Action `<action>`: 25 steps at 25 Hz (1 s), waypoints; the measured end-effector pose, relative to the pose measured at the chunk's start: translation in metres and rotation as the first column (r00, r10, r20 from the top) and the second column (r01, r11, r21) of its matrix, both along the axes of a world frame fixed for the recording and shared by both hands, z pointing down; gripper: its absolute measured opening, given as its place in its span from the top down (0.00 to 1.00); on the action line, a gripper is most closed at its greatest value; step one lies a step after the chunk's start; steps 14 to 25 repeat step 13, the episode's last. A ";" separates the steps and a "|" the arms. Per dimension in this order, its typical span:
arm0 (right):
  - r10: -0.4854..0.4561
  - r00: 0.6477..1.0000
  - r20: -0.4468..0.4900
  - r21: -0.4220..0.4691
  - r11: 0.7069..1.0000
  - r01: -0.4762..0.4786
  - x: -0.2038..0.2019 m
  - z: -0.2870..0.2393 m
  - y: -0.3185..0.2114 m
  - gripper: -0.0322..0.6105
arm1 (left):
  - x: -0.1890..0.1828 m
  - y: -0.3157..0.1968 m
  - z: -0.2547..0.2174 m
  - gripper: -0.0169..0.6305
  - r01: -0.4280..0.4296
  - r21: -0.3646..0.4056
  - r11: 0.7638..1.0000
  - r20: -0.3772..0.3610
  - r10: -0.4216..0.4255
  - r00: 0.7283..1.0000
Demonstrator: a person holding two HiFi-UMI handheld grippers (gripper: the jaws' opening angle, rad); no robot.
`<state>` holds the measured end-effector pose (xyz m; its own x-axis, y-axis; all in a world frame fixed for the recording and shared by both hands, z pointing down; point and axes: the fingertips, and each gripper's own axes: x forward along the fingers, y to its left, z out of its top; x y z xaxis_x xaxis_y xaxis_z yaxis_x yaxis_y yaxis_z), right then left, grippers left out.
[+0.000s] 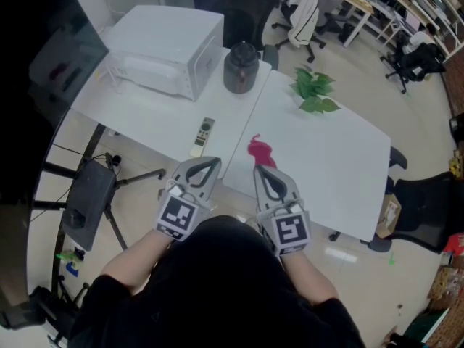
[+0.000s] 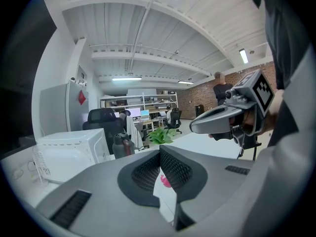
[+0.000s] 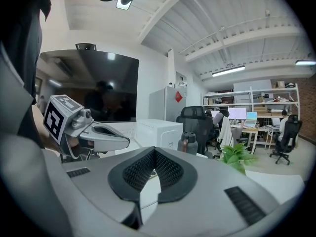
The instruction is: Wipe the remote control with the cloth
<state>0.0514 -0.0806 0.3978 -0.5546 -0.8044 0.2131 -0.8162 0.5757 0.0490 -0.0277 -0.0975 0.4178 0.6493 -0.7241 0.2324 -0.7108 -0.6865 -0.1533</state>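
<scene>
Right, two white tables [image 1: 330,158] butted together, seam running away from the person. On the left one, at the far side, a white appliance [image 1: 163,49]. A dark jug [image 1: 241,67] stands just beside it, by the seam. A green plant [image 1: 314,91] sits on the far part of the right table.

Both grippers are held close to the person's body at the near table edge, side by side, apart from each other. Left gripper [image 1: 209,161]: jaws fully closed, pads meeting, nothing between them. Right gripper [image 1: 262,171]: same, jaws closed and empty. Each gripper view shows the other gripper off to the side, also closed.

The cloth [image 1: 259,152], pink and crumpled, lies on the right table near the seam, just beyond the right gripper's tip; contact can't be told. The remote [image 1: 203,136], light-coloured and slim, lies on the left table near the seam, beyond the left gripper, not touched. Cloth and remote are apart, seam between them.
</scene>
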 end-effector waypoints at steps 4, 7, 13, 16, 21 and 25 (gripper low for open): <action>0.001 1.000 -0.003 0.002 1.000 -0.001 0.001 -0.001 0.000 0.94 | 0.000 0.000 0.000 0.97 -0.001 -0.001 1.000 0.003 0.001 1.000; 0.002 1.000 -0.007 0.003 1.000 -0.002 0.001 -0.001 -0.001 0.94 | 0.001 0.001 0.000 0.97 -0.003 0.001 1.000 0.006 0.003 1.000; -0.003 1.000 -0.011 0.014 1.000 0.004 -0.001 -0.004 -0.001 0.94 | 0.000 0.000 -0.003 0.97 -0.002 0.002 1.000 0.005 0.002 1.000; -0.003 1.000 -0.011 0.014 1.000 0.004 -0.001 -0.004 -0.001 0.94 | 0.000 0.000 -0.003 0.97 -0.002 0.002 1.000 0.005 0.002 1.000; -0.003 1.000 -0.011 0.014 1.000 0.004 -0.001 -0.004 -0.001 0.94 | 0.000 0.000 -0.003 0.97 -0.002 0.002 1.000 0.005 0.002 1.000; -0.003 1.000 -0.011 0.014 1.000 0.004 -0.001 -0.004 -0.001 0.94 | 0.000 0.000 -0.003 0.97 -0.002 0.002 1.000 0.005 0.002 1.000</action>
